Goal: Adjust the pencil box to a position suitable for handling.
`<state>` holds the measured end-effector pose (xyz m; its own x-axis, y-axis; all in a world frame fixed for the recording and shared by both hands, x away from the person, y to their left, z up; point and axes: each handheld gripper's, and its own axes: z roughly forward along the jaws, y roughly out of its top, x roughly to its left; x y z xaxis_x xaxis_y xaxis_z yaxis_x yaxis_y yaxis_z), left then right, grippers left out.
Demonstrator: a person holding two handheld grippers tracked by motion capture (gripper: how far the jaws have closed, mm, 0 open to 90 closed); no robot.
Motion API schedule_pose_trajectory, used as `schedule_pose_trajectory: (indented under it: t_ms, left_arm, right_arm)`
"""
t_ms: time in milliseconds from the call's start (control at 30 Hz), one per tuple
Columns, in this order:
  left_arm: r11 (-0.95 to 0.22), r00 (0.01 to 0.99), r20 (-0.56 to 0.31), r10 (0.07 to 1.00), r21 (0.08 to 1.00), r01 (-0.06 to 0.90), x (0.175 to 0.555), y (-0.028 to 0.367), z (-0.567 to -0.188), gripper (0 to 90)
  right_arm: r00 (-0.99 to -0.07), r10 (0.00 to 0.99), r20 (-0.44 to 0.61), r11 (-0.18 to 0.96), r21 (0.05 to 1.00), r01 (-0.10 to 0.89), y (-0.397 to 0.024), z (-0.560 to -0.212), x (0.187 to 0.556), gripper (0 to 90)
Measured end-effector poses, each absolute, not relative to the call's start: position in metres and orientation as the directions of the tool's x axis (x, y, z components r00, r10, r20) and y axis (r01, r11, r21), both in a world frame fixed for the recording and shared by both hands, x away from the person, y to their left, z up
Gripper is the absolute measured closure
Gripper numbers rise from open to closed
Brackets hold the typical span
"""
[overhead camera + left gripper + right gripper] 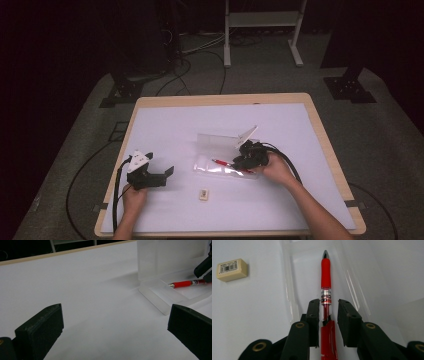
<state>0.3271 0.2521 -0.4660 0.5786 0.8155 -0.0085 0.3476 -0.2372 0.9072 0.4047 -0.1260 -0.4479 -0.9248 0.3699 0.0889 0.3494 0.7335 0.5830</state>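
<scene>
My right tongs (328, 311) straddle the red pen (325, 277), jaws parted a little with a gap showing on one side, so I judge the pen released rather than gripped. It lies inside the clear case (294, 277), tip pointing away, the case's lid standing open. This looks like the putting-in step. Next I'd lift the right tongs clear without dragging the pen. My left tongs (162, 176) rest wide and empty on the surface (165, 125); the eraser (203, 194) lies near the case.
</scene>
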Motion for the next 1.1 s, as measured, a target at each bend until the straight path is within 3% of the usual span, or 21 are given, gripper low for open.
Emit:
schedule_pose_trajectory:
  t_ms: [1100]
  left_arm:
    - [-0.238,0.577,-0.006,0.816,0.907,0.347,0.327,0.252,-0.466,0.0]
  right_arm:
    - [-0.9,0.426,0.088,0.667,0.642,0.379,-0.17,-0.422,0.377,61.1]
